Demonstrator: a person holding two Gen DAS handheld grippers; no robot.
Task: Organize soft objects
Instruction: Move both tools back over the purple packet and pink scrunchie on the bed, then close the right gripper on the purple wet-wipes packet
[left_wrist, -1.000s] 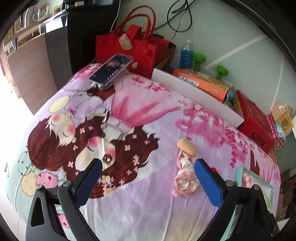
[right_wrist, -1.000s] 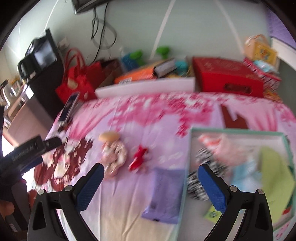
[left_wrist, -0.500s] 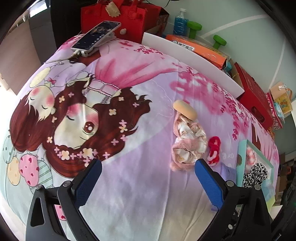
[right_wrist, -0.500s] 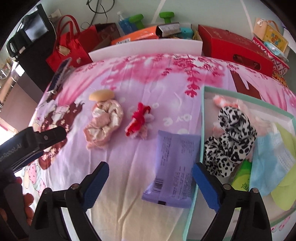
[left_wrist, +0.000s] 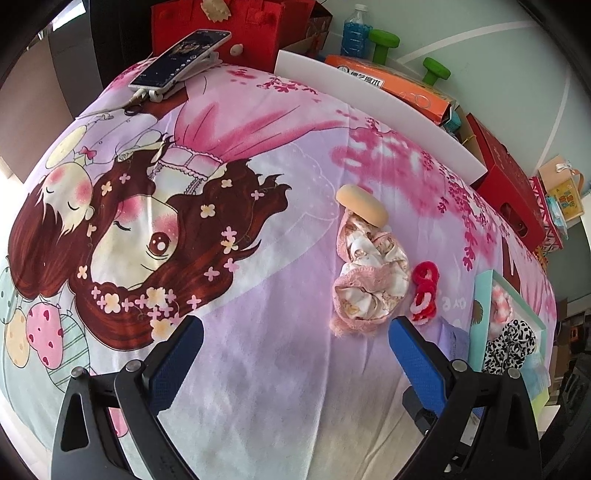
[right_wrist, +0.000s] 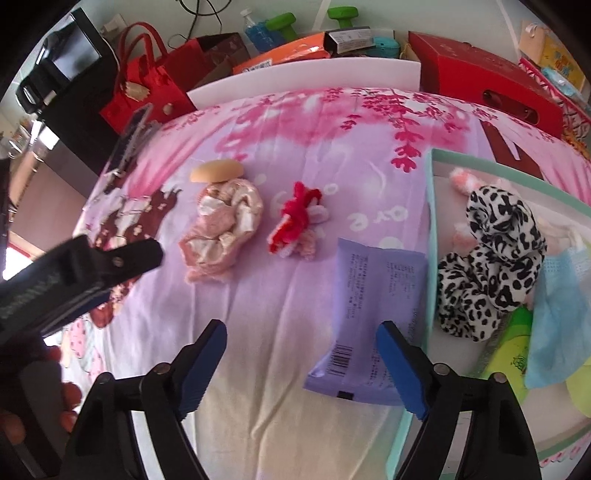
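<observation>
Bedding printed with a cartoon girl and pink blossoms (left_wrist: 280, 155) covers the surface. On it, from left to right, lie a tan oval sponge (right_wrist: 217, 171) touching a crumpled pink scrunchie (right_wrist: 221, 232), a red-and-white scrunchie (right_wrist: 299, 225) and a purple wipes packet (right_wrist: 369, 317). Just right of the packet, a mint-rimmed box (right_wrist: 428, 206) holds a black-and-white spotted scrunchie (right_wrist: 491, 266), a blue face mask (right_wrist: 561, 302) and a green pack (right_wrist: 513, 347).

The right gripper (right_wrist: 301, 363) hovers over the cloth near the packet's left edge; its jaws have just been closing, yet stand apart with nothing between the pads. The left gripper (left_wrist: 293, 354) hangs open and empty, near the pink scrunchie. A phone (left_wrist: 183, 55) rests at the far left.
</observation>
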